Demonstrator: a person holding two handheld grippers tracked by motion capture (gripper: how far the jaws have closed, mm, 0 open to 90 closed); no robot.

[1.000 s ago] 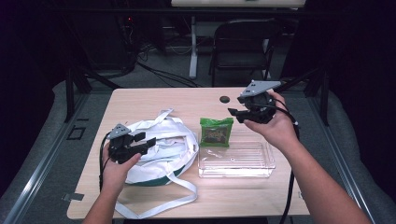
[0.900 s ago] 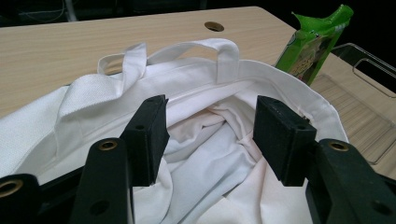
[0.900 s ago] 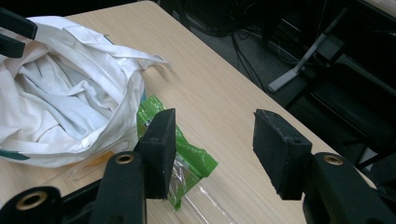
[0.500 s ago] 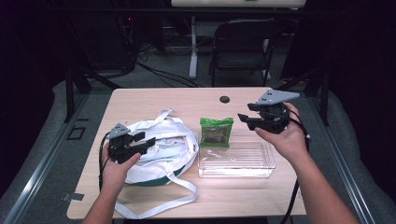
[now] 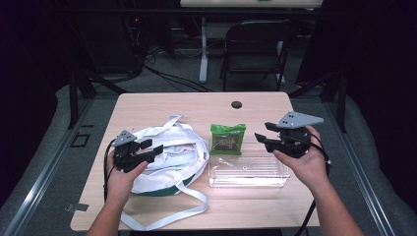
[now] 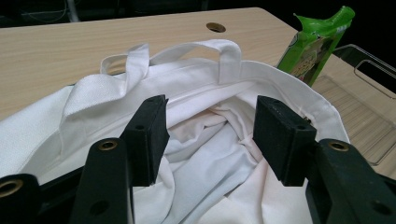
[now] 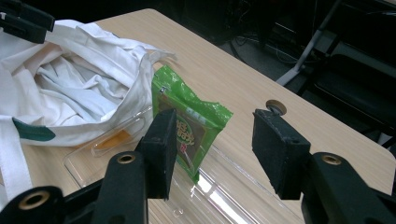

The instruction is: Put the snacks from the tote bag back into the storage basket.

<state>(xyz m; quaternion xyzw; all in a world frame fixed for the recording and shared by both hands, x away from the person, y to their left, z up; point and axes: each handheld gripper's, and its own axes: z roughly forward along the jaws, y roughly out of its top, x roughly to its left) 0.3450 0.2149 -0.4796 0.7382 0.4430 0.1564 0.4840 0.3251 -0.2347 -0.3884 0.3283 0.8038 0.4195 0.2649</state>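
Pale wood grain runs across the surface [image 5: 196,105], and on it, left of centre, a white cloth tote bag [image 5: 172,157] lies crumpled with its mouth gaping and its straps looping out toward 6 o'clock. The left gripper [image 5: 147,150] hovers over the bag's 9 o'clock side, held in the person's left hand [image 5: 120,174]; in the left gripper view its jaws stand spread wide with nothing between them, aimed into the bag's open mouth, white folds showing in the gap. Just beside the bag at its 3 o'clock, a green snack packet [image 5: 227,139] stands propped up, leaning at the far edge of a clear plastic tray [image 5: 248,172] that sits at the packet's 6 o'clock. Over at the tray's 2 o'clock the right gripper [image 5: 263,139] floats in the right hand [image 5: 305,164], grey plate on top, pointing toward 9 o'clock at the packet. The right gripper view has those jaws parted too, holding nothing, the green packet [image 7: 191,128] framed behind the left one. A small dark round hole [image 5: 236,104] marks the surface at 12 o'clock from the packet, and a dark folding chair [image 5: 255,49] stands on the floor beyond the far edge.
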